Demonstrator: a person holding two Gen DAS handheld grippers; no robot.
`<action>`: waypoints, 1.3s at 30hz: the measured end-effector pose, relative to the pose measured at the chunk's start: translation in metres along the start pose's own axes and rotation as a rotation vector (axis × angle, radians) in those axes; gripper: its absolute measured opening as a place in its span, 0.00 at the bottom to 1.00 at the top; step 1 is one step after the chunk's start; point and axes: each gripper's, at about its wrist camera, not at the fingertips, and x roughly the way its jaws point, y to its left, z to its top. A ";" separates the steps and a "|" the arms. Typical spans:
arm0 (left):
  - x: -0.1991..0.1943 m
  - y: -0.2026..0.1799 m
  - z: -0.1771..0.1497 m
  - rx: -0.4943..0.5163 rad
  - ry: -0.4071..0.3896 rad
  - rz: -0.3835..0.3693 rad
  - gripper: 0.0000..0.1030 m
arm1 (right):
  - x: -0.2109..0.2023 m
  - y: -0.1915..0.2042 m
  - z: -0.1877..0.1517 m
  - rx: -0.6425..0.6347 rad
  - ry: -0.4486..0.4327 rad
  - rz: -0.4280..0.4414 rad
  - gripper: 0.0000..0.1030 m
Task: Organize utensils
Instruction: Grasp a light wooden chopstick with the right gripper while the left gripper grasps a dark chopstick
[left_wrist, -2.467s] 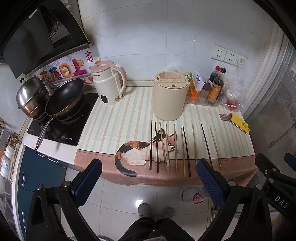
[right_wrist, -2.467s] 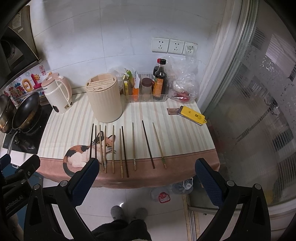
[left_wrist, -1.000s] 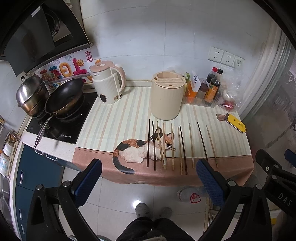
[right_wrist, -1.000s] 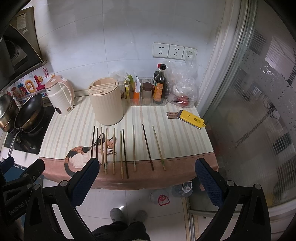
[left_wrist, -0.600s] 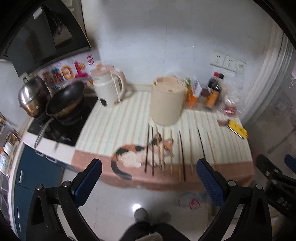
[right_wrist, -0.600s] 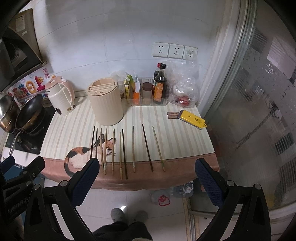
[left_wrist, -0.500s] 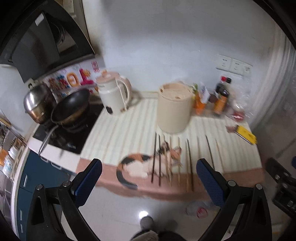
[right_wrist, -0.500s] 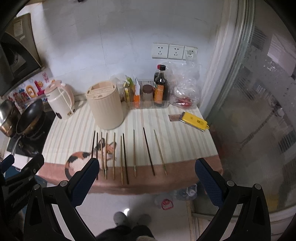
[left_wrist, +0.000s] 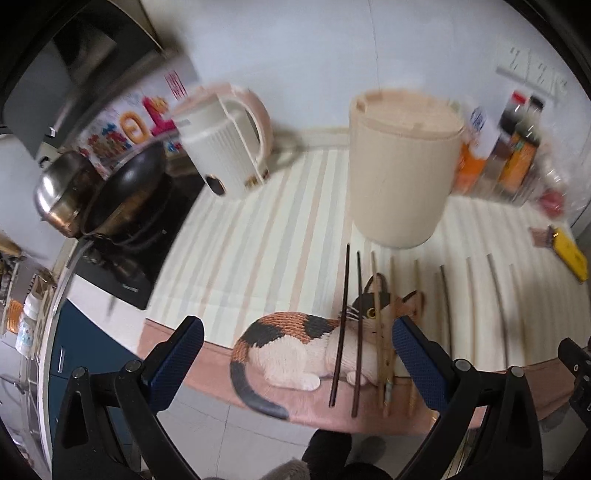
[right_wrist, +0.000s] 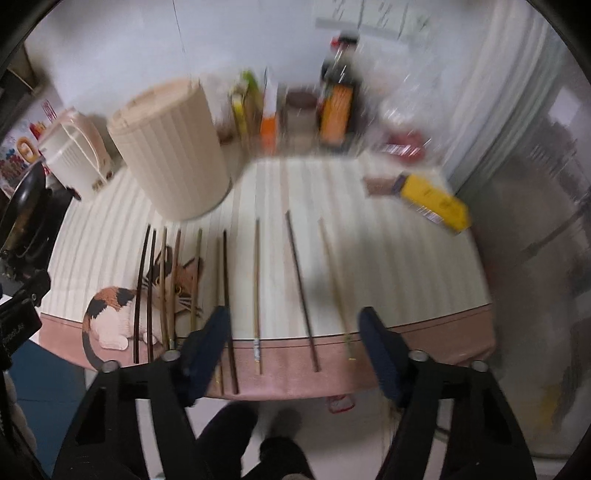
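Chopsticks (right_wrist: 256, 291) in our row on desk (right_wrist: 388, 258) | left hand-held gripper (left_wrist: 295, 354) released | right hand-held gripper (right_wrist: 293, 339) closing, empty

my right gripper (right_wrist: 293, 328) above mat's near edge, jaws closing, nothing between pads | chopsticks (right_wrist: 256, 291) in loose row on striped mat (right_wrist: 388, 258), some across cat print (right_wrist: 110, 317) | beige holder (right_wrist: 173, 151) upright behind row | frame motion-blurred
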 end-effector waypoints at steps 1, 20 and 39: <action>0.017 -0.001 0.002 0.006 0.031 -0.007 1.00 | 0.014 0.002 0.002 0.004 0.022 0.007 0.63; 0.181 -0.030 0.006 0.082 0.391 -0.237 0.19 | 0.185 0.041 0.034 0.061 0.327 0.005 0.55; 0.178 -0.010 0.016 0.196 0.371 -0.216 0.04 | 0.179 0.058 -0.003 0.083 0.444 -0.025 0.07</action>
